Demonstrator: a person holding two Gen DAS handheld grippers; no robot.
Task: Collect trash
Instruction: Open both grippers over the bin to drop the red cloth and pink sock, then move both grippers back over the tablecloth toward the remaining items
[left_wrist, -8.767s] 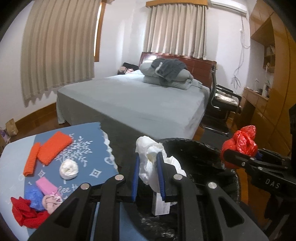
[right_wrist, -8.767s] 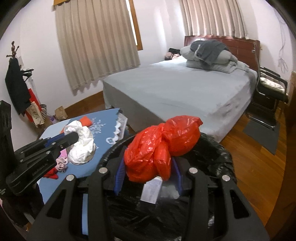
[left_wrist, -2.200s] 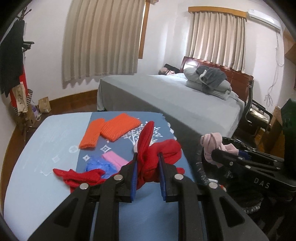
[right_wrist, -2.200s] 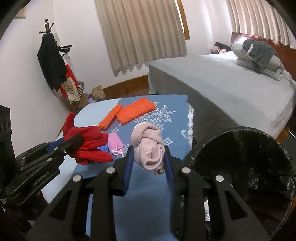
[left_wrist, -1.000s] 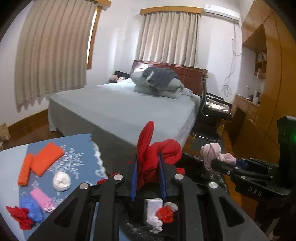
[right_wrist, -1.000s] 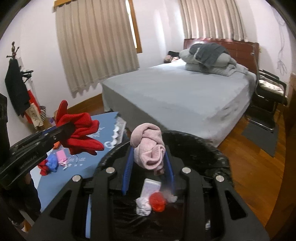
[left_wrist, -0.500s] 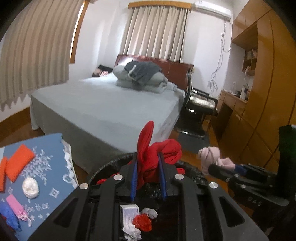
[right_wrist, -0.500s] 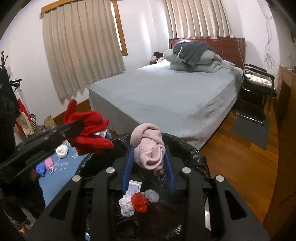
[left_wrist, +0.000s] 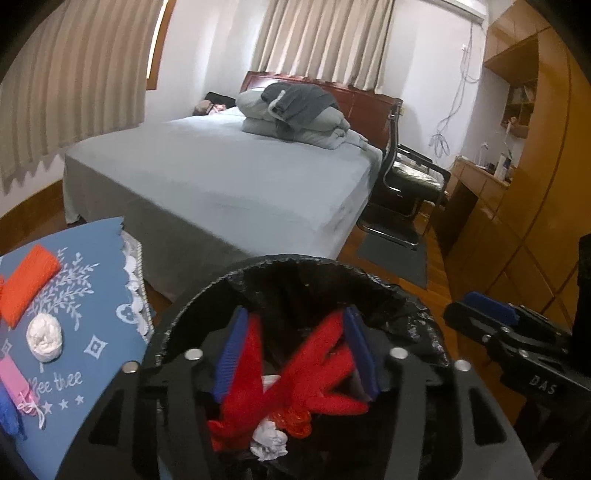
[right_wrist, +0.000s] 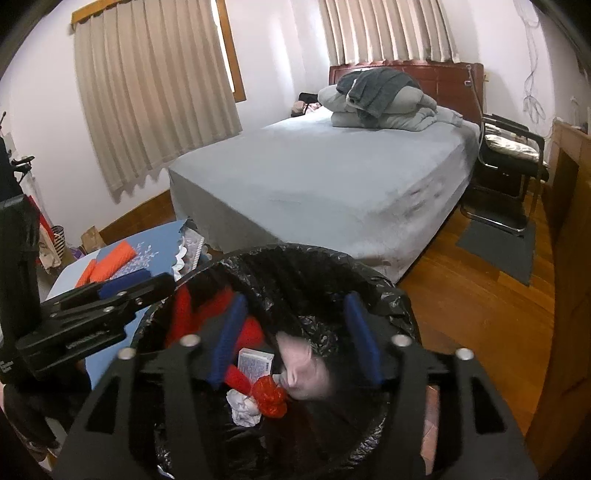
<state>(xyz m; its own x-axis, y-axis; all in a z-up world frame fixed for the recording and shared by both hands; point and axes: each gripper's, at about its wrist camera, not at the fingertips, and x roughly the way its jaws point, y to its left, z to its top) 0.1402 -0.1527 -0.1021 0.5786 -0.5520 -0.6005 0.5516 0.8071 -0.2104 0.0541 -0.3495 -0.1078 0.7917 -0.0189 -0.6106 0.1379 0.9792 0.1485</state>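
Note:
My left gripper (left_wrist: 295, 350) hangs over the black-lined trash bin (left_wrist: 288, 262), jaws opening. The red cloth (left_wrist: 317, 373) sags loose between its blue pads, dropping into the bin. My right gripper (right_wrist: 295, 332) is over the same bin (right_wrist: 314, 254), jaws also opening. The pink cloth (right_wrist: 299, 369) is a blur below its pads, falling free. Each gripper shows in the other's view: the left gripper (right_wrist: 136, 284) and the right gripper (left_wrist: 484, 310). Inside the bin lie a white box (right_wrist: 255, 363), a red bag (right_wrist: 269, 397) and a white wad (right_wrist: 242, 404).
A table with a blue cloth (left_wrist: 92, 295) stands left of the bin, bearing an orange knit piece (left_wrist: 26, 284), a white ball (left_wrist: 44, 336) and a pink item (left_wrist: 14, 376). Behind are a grey bed (left_wrist: 221, 177), a black chair (left_wrist: 410, 184) and wooden cabinets (left_wrist: 535, 184).
Both grippers have opened over the bin. The red cloth slipped down from the left pads and the pink cloth fell out of the right ones. Both hands sank closer to the bin.

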